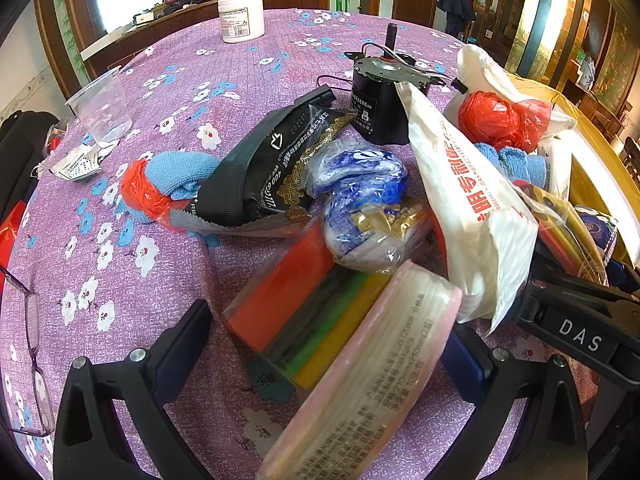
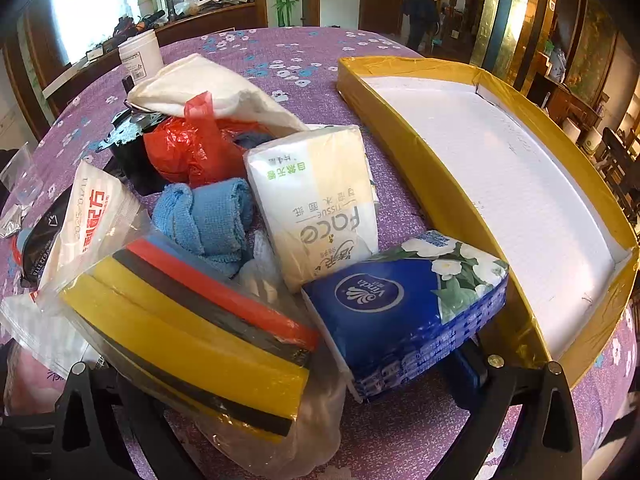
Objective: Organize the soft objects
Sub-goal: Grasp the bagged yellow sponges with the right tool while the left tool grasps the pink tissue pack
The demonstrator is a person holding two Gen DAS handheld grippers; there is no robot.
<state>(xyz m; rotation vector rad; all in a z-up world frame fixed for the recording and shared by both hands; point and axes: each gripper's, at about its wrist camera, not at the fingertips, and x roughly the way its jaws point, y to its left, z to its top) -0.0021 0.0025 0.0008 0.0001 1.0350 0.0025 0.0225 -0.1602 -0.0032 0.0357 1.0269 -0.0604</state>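
pink tissue pack [image 1: 360, 392]: blurred, cut by bottom edge | glasses [image 1: 36, 360]: cut at left edge | motor [image 2: 132, 152]: mostly hidden under red bag [image 2: 188, 144]

Both fisheye views sit low and close over the purple flowered tabletop [image 1: 168, 60], each looking forward along its own tool's fingers toward the far windows at 12 o'clock. The left wrist view faces the pile's left side; the right wrist view (set further right) takes in the yellow tray [image 2: 432, 184] at 2 o'clock. Both share the white red-lettered bag [image 1: 460, 200], the red plastic bag [image 1: 496, 120] and the white jar [image 1: 241, 16].
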